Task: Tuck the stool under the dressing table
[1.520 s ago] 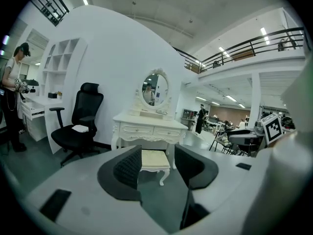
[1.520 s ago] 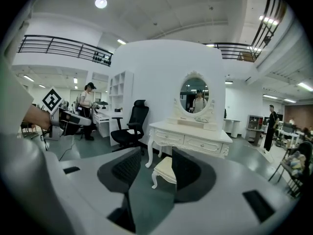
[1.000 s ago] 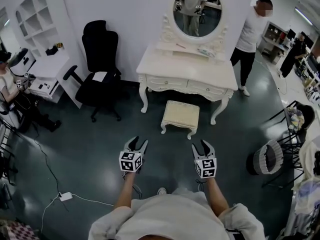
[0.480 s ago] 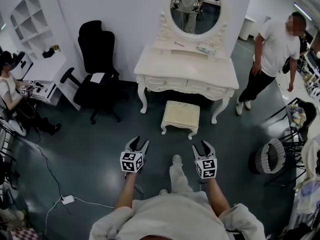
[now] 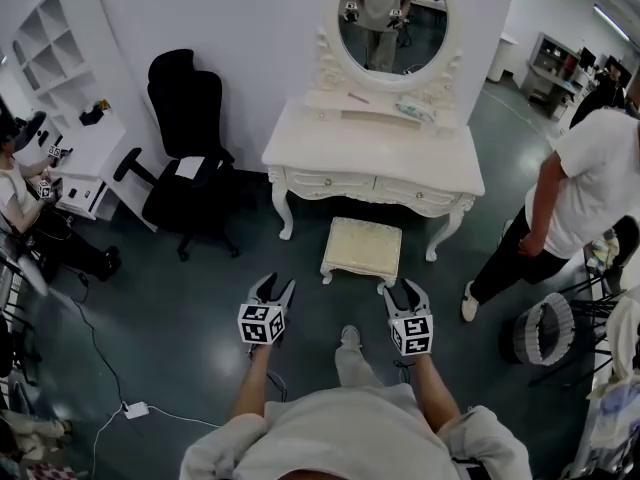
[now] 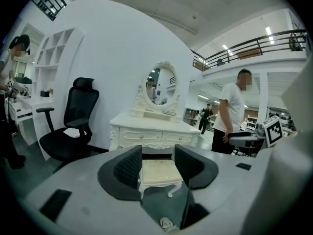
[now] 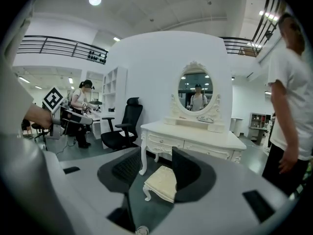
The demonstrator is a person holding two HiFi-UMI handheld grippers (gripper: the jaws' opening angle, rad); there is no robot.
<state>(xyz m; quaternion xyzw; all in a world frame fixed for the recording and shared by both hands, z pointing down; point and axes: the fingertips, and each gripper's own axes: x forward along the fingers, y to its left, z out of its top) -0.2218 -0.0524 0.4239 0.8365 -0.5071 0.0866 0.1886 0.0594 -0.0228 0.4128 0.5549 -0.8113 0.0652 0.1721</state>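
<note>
While both claws hang released, nothing sits between their ribbed black pads: the left gripper (image 5: pixel 273 286) and the right gripper (image 5: pixel 405 290) are held side by side, low over the floor, each carrying its cube of square markers. Past the parted jaws, in both gripper views, stands the stool (image 5: pixel 362 248) – apart from either claw, on the floor just in front of the dressing table (image 5: pixel 340 143) and roughly centred between its two front legs, not yet tucked under.

The stool is small and rectangular, with a cream padded, patterned top and short curved white legs. The table matches it: cream-white, with carved scrolled edges, two drawers with small knobs, curved legs and an oval mirror (image 5: pixel 392 18) in an ornate frame.

Between the grippers, the wearer's shoe (image 5: pixel 350 336) shows on the dark green, glossy floor (image 5: pixel 180 308). A person in a white shirt and dark trousers (image 5: pixel 585 183) stands close to the table's right corner. A wire basket (image 5: pixel 545 333) is behind them. Left of the table stands a black office chair (image 5: pixel 185 138) on castors, and farther left a seated person (image 5: pixel 20 183) by white shelving (image 5: pixel 50 48). A white cable (image 5: pixel 133 409) trails across the floor.
</note>
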